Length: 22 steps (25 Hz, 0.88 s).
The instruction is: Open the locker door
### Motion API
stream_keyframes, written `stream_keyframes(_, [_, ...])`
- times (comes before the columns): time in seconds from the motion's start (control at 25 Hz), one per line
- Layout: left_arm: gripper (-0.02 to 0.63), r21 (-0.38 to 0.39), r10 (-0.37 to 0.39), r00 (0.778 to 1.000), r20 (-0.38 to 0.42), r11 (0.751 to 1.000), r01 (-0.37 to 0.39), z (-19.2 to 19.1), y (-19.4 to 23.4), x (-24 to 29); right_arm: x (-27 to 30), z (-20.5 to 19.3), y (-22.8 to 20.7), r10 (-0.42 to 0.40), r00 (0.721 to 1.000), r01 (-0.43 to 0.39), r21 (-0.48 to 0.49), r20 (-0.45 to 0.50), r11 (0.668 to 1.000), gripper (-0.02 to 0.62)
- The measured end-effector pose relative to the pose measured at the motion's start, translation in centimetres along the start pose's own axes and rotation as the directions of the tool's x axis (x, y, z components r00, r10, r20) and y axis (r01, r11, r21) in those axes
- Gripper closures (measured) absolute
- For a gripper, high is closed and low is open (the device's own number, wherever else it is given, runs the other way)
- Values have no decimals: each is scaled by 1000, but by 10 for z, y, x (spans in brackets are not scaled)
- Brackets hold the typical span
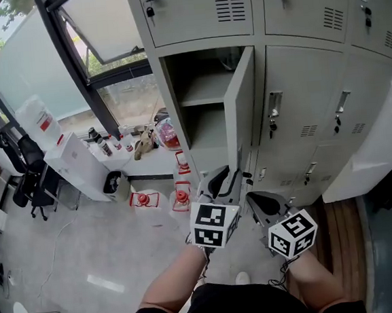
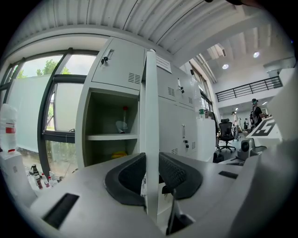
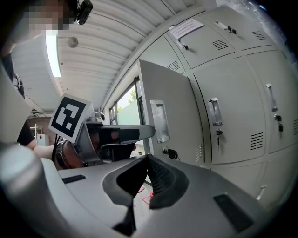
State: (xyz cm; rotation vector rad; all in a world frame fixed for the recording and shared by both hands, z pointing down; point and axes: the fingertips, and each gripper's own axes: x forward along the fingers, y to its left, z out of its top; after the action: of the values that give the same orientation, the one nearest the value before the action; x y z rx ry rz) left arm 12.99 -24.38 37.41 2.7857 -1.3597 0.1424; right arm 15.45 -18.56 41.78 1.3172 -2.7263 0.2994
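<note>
Locker bank, ajar door, open floor

Wore black clothing, forearms left bare. Carried two light-grey moulded units, left gripper and right gripper. Showed dark ribbed pads lining the jaws, rectangular slots sunk in the shells, and on each a white cube printed with black square markers.

Locker bank, one compartment open.
The locker door stands ajar to the right of that compartment, which has a shelf inside; the door's edge lies between the left claw's pads, the right claw just right of it.
</note>
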Motion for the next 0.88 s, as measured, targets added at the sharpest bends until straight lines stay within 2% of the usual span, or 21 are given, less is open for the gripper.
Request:
stream_keyframes(0.4, [514, 7, -168, 986, 3, 986, 168, 3, -19, 4, 1, -8, 5, -132, 991, 132, 50, 5, 990, 541])
stream_keyframes(0.68, [514, 13, -289, 957, 4, 957, 289, 1, -25, 3, 6, -12, 22, -207, 978, 206, 65, 0, 976, 541])
stream_keyframes(0.88, [514, 16, -383, 924, 18, 924, 382, 0, -38, -2, 3, -10, 25, -259, 966, 258, 63, 2, 964, 541])
